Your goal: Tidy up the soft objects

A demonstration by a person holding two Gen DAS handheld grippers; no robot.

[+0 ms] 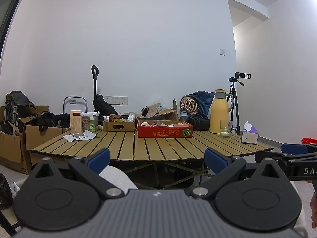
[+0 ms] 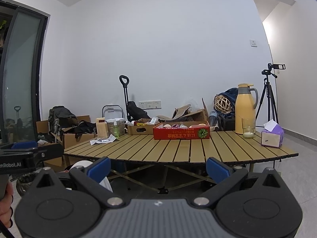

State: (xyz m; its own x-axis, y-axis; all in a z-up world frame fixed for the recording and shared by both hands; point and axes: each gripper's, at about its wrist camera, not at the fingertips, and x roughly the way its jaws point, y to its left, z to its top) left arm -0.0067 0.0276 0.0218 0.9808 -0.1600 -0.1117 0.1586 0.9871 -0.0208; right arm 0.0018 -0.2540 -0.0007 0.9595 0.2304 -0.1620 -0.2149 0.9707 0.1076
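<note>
A red cardboard box with several small round soft items inside stands at the back middle of the slatted wooden table; it also shows in the right wrist view. My left gripper is open and empty, held in front of the table's near edge, below its top. My right gripper is open and empty, also short of the table. The right gripper's fingers show at the right edge of the left wrist view.
On the table: a brown cardboard tray, a green spray bottle, a yellow thermos jug, a glass, a purple tissue box, papers. Cardboard boxes and bags stand left; a tripod stands right.
</note>
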